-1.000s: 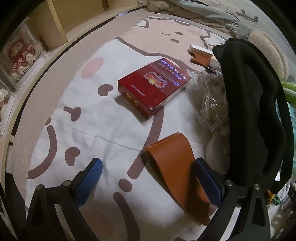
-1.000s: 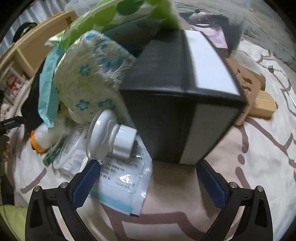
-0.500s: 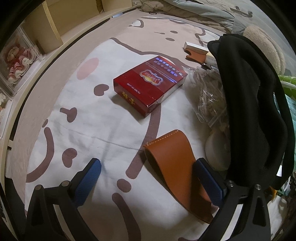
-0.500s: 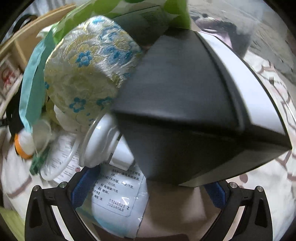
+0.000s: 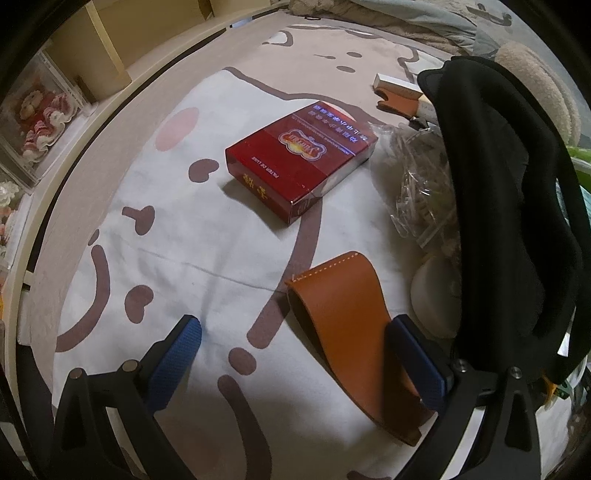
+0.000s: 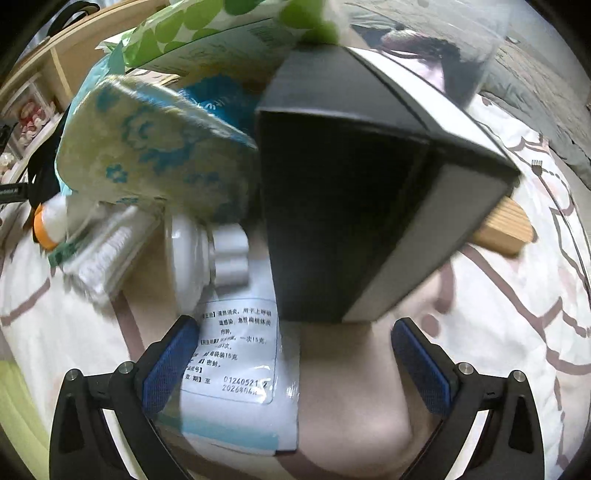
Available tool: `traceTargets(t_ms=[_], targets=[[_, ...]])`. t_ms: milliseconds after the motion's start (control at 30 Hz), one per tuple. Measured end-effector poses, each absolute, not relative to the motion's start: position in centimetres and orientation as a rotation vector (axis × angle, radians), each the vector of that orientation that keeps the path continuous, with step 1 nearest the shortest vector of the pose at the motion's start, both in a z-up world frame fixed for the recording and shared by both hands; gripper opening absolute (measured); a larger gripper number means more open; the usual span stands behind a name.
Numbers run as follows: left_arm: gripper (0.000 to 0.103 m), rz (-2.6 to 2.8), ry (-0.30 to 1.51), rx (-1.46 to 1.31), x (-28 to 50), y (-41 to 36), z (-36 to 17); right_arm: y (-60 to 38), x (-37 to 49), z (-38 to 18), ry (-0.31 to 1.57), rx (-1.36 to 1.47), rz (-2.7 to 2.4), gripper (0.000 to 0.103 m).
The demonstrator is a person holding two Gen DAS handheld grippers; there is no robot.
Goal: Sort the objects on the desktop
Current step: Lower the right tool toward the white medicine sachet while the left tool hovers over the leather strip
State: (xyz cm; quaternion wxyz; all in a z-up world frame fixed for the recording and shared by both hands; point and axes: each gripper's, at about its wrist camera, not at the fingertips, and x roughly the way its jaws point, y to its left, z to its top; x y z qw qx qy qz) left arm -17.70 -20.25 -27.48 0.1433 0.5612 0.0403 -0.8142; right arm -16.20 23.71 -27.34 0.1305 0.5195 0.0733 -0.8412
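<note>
In the left wrist view my left gripper [image 5: 295, 363] is open and empty above a cartoon-print cloth. A brown leather pouch [image 5: 351, 325] lies between its fingers, close to the right finger. A red cigarette box [image 5: 301, 157] lies further ahead. In the right wrist view my right gripper [image 6: 295, 363] is open and empty. A black and grey box [image 6: 354, 206] stands tilted just ahead of it. A white medicine sachet [image 6: 240, 369] lies by the left finger, with a white bottle [image 6: 207, 254] and a blue-flowered pouch [image 6: 147, 155] behind.
A black padded strap [image 5: 509, 221] rises at the right of the left wrist view, with a clear bag of small items [image 5: 421, 188] and a white round lid [image 5: 436, 295] beside it. A wooden block [image 6: 506, 229] and a green-dotted packet [image 6: 207, 33] lie behind the black box.
My right gripper has moved closer to the black box, which now looks turned and fills more of the view. My left gripper has barely shifted; both stay open.
</note>
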Motion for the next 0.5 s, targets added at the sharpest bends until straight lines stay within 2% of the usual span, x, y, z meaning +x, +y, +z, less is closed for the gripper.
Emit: traceTargets(t_ms=[500], targets=[[0.103,-2.262,0.140,1.635,-18.8,-20.3,-28.1,34.4,-14.0,-26.8,0.103,1.691,-2.513,0.103]])
